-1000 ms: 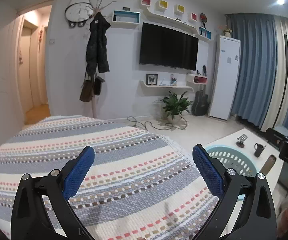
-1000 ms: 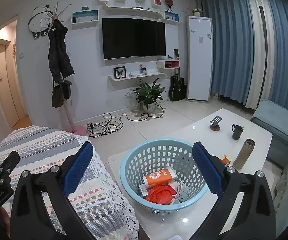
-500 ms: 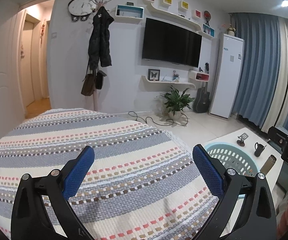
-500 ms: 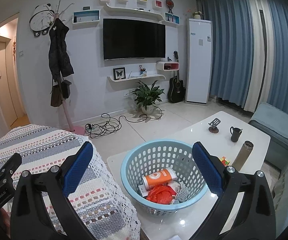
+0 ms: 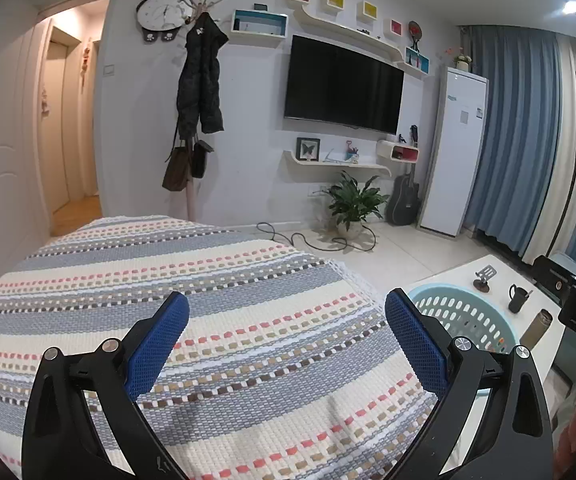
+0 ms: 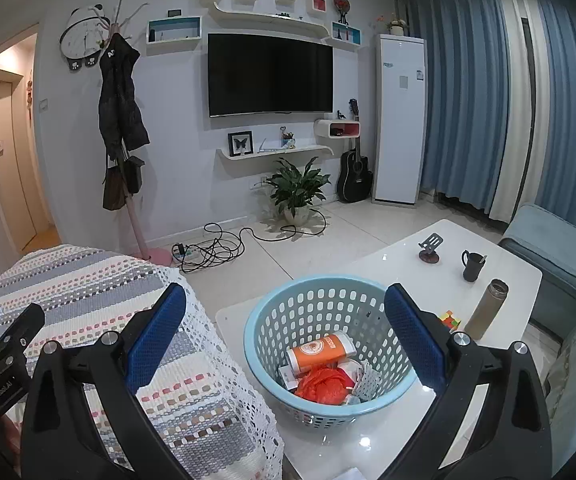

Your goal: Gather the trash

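Several pieces of trash lie in the light blue basket (image 6: 329, 410) on the white table (image 6: 503, 280): an orange cylindrical container (image 6: 321, 354) on its side, long axis running lower left to upper right, cap end toward the far right rim; a crumpled red-orange wrapper (image 6: 321, 386) just in front of it; white scraps beside these, too jumbled to identify. Basket's near right wall is hidden behind the right gripper (image 6: 286, 330), whose blue-padded fingers are spread wide, holding nothing. In the left wrist view only the basket's far inner wall (image 5: 465, 316) shows, contents out of sight. Left gripper (image 5: 288, 338) hovers over the striped woven cloth (image 5: 208, 300), fingers likewise wide apart and empty. Beyond the basket on the table: black mug (image 6: 472, 265), brown flask (image 6: 487, 308), small phone stand (image 6: 431, 247), and a colourful cube (image 6: 449, 319) partly cut off by the right finger
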A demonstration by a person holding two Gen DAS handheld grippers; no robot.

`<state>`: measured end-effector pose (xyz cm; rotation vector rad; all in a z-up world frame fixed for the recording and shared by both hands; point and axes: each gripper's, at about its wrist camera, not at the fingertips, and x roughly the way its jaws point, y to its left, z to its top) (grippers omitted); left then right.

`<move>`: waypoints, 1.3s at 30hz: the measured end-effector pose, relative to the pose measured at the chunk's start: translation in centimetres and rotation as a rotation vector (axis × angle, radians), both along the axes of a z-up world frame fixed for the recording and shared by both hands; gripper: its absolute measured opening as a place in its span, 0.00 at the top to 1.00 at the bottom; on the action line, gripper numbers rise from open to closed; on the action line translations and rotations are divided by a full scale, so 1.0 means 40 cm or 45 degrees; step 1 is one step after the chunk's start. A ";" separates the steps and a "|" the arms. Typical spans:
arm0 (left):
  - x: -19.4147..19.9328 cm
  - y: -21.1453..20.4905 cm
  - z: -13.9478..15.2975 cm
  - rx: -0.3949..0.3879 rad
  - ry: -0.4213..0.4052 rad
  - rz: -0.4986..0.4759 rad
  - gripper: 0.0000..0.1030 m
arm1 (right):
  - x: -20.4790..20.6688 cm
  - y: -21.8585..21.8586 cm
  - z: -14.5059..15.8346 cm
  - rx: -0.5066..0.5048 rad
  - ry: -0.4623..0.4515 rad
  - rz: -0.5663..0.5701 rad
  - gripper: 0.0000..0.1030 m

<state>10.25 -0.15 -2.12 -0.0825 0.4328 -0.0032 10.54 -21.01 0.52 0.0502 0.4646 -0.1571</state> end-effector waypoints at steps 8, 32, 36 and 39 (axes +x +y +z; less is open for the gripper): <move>-0.004 -0.007 -0.001 0.008 0.001 -0.004 0.07 | 0.003 0.005 -0.001 -0.003 0.006 0.003 0.08; -0.002 -0.011 -0.005 0.004 0.007 -0.004 0.07 | 0.010 0.016 0.002 0.001 0.010 0.015 0.08; -0.002 -0.012 -0.005 0.004 0.008 -0.003 0.07 | 0.012 0.017 0.003 0.001 0.014 0.020 0.08; -0.002 -0.012 -0.005 0.002 0.007 -0.002 0.07 | 0.012 0.014 0.002 0.000 0.016 0.023 0.08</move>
